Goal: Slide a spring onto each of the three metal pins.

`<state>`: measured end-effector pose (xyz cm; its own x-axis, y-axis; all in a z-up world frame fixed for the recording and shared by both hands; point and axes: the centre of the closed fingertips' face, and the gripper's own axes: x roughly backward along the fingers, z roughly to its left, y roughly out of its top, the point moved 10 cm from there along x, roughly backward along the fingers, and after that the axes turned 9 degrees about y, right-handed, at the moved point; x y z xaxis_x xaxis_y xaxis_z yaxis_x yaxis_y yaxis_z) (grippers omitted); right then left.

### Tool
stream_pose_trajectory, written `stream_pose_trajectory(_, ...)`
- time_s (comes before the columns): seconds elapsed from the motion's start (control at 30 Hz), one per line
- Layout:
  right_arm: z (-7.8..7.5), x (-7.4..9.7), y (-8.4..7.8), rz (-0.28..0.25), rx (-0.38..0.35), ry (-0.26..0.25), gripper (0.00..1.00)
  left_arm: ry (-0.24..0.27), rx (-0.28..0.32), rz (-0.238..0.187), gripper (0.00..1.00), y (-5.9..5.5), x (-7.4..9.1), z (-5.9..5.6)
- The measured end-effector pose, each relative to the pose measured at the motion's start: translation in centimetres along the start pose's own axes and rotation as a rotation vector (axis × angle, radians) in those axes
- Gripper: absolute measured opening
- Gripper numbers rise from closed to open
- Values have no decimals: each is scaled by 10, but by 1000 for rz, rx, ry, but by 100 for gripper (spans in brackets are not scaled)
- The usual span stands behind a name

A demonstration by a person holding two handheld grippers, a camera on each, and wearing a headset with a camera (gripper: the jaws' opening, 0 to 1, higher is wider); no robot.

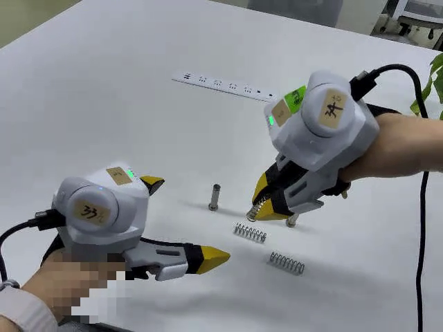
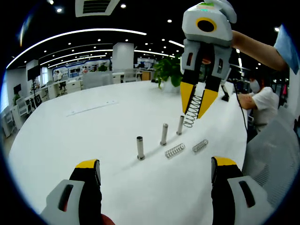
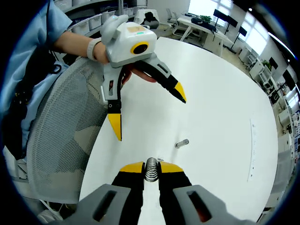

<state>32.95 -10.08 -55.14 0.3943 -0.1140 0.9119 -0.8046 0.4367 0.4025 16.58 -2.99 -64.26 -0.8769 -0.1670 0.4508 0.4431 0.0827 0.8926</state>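
Note:
Three upright metal pins (image 2: 139, 147) (image 2: 164, 134) (image 2: 181, 125) stand in a row on the white table. My right gripper (image 3: 151, 169) is shut on a spring (image 2: 192, 112) (image 1: 256, 207), which hangs with its lower end close beside the top of the far pin; I cannot tell whether they touch. Two more springs (image 1: 250, 232) (image 1: 286, 263) lie flat on the table beside the pins. My left gripper (image 1: 183, 221) (image 2: 155, 164) is open with nothing in it, low over the table and short of the nearest pin (image 1: 215, 197). The right gripper body hides the middle pin in the head view.
A white power strip (image 1: 221, 84) lies further back on the table (image 1: 104, 104). A black cable (image 1: 421, 207) trails from the right gripper down the right side. A green plant (image 1: 432, 83) stands at the table's right edge, and a mesh chair (image 3: 61, 136) beside the table.

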Motion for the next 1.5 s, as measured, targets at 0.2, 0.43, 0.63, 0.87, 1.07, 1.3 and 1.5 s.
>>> stream_pose_trajectory(0.2,-21,6,11,29,38,-3,12,-3,-2,13,100,-1,1,0)
stream_pose_trajectory(0.43,-42,13,23,87,81,-2,12,-4,24,-8,100,3,3,-2)
stream_pose_trajectory(0.63,-55,9,34,121,111,11,12,-11,31,-14,100,3,3,-2)
stream_pose_trajectory(0.87,-59,-5,41,146,135,44,12,-12,40,-17,100,4,3,-3)
stream_pose_trajectory(1.07,-66,-19,40,212,159,45,12,-14,47,-19,100,5,3,-5)
stream_pose_trajectory(1.3,-68,-27,36,231,156,61,12,-22,50,-17,100,5,2,-6)
stream_pose_trajectory(1.5,-69,-35,39,235,157,65,12,-38,51,-9,100,3,1,-6)
